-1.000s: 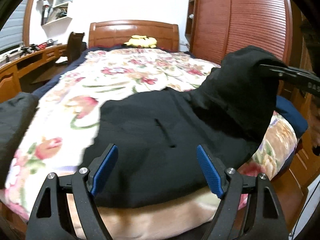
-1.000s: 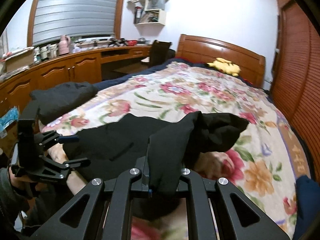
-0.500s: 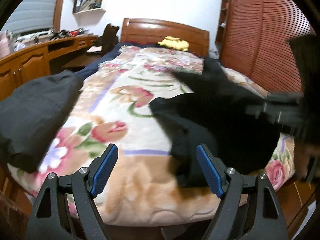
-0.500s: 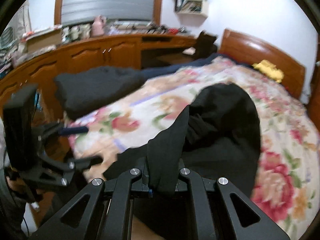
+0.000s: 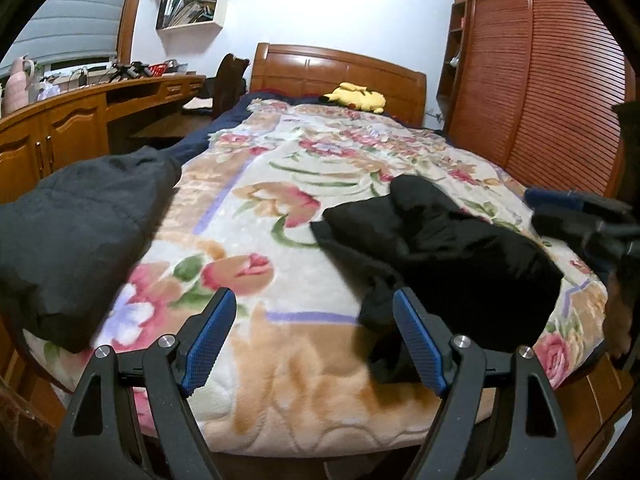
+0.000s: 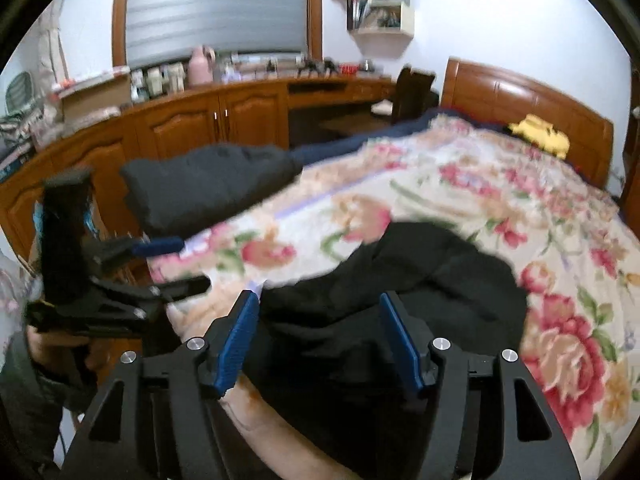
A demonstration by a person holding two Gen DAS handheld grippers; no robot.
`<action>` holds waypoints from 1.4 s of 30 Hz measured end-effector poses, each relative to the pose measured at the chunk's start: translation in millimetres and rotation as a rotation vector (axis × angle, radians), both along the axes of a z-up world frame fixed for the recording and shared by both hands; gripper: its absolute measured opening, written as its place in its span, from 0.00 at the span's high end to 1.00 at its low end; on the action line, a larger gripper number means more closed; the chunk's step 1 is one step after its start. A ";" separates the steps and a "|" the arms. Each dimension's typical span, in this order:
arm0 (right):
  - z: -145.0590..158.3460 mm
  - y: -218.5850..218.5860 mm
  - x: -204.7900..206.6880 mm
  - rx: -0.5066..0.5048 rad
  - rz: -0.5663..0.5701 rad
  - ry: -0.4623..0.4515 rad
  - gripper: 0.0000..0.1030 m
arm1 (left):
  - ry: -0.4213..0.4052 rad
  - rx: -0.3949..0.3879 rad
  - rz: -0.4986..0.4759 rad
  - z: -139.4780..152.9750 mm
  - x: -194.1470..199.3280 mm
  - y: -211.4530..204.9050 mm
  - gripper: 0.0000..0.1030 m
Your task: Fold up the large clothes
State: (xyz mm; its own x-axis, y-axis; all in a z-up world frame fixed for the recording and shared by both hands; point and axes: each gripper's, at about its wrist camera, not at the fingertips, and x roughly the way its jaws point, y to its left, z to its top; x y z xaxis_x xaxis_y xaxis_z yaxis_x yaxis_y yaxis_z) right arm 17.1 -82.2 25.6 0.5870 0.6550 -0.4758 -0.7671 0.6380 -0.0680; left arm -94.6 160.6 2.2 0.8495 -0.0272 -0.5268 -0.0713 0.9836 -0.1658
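Observation:
A black garment point(image 5: 448, 256) lies bunched on the floral bedspread point(image 5: 256, 240) near the bed's foot, right of centre; it also shows in the right wrist view point(image 6: 400, 280). My left gripper point(image 5: 312, 336) is open and empty, held above the bed's foot edge just left of the garment. My right gripper point(image 6: 320, 340) is open over the near edge of the garment, with the cloth lying between its blue pads but not pinched. The right gripper shows blurred at the right edge of the left wrist view point(image 5: 580, 216). The left gripper shows at the left of the right wrist view point(image 6: 160, 264).
A dark grey folded garment point(image 5: 76, 236) lies at the bed's left edge. A yellow plush toy point(image 5: 356, 98) sits by the wooden headboard point(image 5: 340, 68). Wooden cabinets and a desk point(image 6: 180, 128) run along the left. A slatted wardrobe point(image 5: 540, 80) stands at the right.
My right gripper has opened and let go of the black garment, which now lies in a heap on the bed. My left gripper has swung left, still open.

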 end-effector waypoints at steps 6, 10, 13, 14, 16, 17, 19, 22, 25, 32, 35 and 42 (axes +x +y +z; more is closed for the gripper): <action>7.4 -55.8 12.0 0.021 -0.126 -0.062 0.37 | -0.032 0.004 -0.038 11.1 4.9 -20.5 0.21; -22.9 -68.3 38.5 -0.026 -0.190 0.011 0.67 | -0.057 0.002 -0.056 21.1 6.3 -32.7 0.21; -46.7 -67.7 41.1 -0.047 -0.183 0.052 0.75 | -0.063 0.001 -0.078 27.2 8.9 -41.9 0.21; -51.4 -61.1 42.4 -0.052 -0.181 0.057 0.75 | -0.063 0.006 -0.083 28.8 10.6 -45.8 0.21; -62.4 -51.5 43.4 -0.051 -0.168 0.067 0.75 | -0.059 0.020 -0.097 29.5 13.6 -54.9 0.21; -66.6 -48.1 45.4 -0.040 -0.159 0.085 0.76 | -0.054 0.026 -0.102 28.3 15.4 -57.7 0.21; -76.4 -43.4 48.7 -0.040 -0.143 0.121 0.77 | -0.035 0.040 -0.110 22.9 19.7 -63.6 0.21; -88.6 -33.3 56.5 -0.066 -0.150 0.099 0.77 | 0.006 0.057 -0.121 8.8 26.2 -70.3 0.21; -86.7 -33.6 63.4 -0.049 -0.144 0.112 0.77 | 0.047 0.056 -0.124 -6.8 31.2 -72.9 0.21; -84.4 -51.0 34.6 -0.026 -0.149 0.104 0.77 | 0.094 0.017 -0.171 -29.2 34.6 -78.7 0.62; -75.4 -65.2 30.8 0.011 -0.190 0.071 0.72 | 0.078 0.009 -0.164 -27.9 31.4 -75.6 0.82; -88.2 -74.5 12.1 -0.039 -0.181 0.039 0.72 | 0.074 0.020 -0.154 -28.9 28.1 -75.2 0.87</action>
